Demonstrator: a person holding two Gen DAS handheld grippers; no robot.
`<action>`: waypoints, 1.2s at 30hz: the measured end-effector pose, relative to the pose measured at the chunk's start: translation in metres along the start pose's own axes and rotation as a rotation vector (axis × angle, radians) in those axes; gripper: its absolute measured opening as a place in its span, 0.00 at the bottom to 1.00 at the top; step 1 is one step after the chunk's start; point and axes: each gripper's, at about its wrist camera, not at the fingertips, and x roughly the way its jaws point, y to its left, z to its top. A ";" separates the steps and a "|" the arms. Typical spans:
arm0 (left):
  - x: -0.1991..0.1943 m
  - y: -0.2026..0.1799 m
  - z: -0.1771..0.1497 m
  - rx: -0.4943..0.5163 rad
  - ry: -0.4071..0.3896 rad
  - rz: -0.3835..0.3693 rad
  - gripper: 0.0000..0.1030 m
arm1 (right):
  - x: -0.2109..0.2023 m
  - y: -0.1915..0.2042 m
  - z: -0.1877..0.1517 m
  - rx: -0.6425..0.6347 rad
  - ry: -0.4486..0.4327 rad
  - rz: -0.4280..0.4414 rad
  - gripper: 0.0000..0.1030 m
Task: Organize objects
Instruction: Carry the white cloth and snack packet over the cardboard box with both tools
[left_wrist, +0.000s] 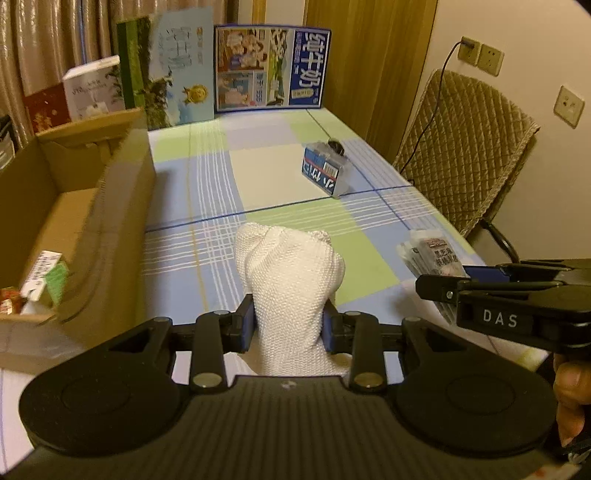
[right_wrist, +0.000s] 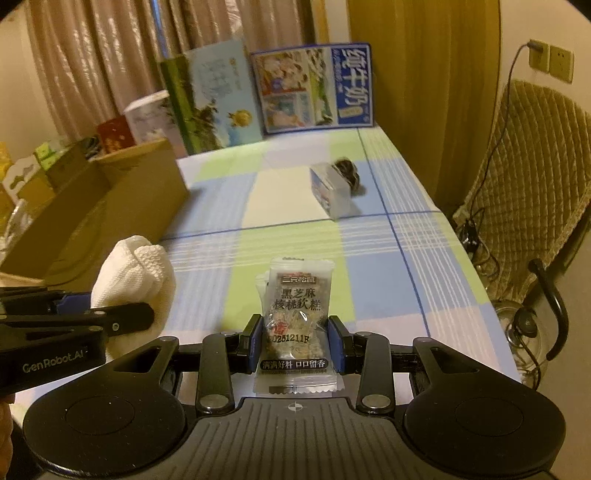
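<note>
Closest to me, my left claw (left_wrist: 289, 325) is clenched on a white knitted cloth (left_wrist: 288, 284), its blue pads (left_wrist: 246, 325) pressing into the bundle from both sides so the cloth bulges above them, lifted clear of the tabletop (left_wrist: 258, 177). My right claw (right_wrist: 295, 341) is clamped on a clear snack packet (right_wrist: 297, 314) with dark printed characters, held upright between its blue pads (right_wrist: 256, 341); the packet's sealed lower edge hangs just below them. In the right wrist view I can see the left claw (right_wrist: 122, 317) coming in from the left with the cloth (right_wrist: 136, 273) in it, just beside my packet, and in the left wrist view the right claw (left_wrist: 476, 275) reaches in from the right with the packet (left_wrist: 439, 254); a bit of the hand (left_wrist: 570, 398) holding it shows at the edge. Beyond both, the checked blue, green and white cover lies over the tabletop. To the left stands an open cardboard box (left_wrist: 122, 206) with a few small packages (left_wrist: 44, 277) inside. Further out, near the right side, a small clear plastic box (left_wrist: 325, 171) with a blue label sits with a dark round object (left_wrist: 336, 146) touching its far end. At the back, a blue milk carton case (left_wrist: 271, 68) and other boxes (left_wrist: 177, 70) lean before the curtain (left_wrist: 55, 37). A quilted chair (left_wrist: 465, 155) stands to the right.
</note>
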 end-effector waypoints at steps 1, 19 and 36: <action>-0.007 0.000 -0.001 -0.001 -0.005 0.000 0.29 | -0.006 0.004 -0.001 -0.006 -0.003 0.003 0.33; -0.091 0.012 -0.023 -0.007 -0.063 0.044 0.29 | -0.055 0.055 -0.011 -0.081 -0.036 0.071 0.33; -0.107 0.022 -0.030 -0.028 -0.079 0.053 0.29 | -0.061 0.063 -0.010 -0.097 -0.034 0.089 0.33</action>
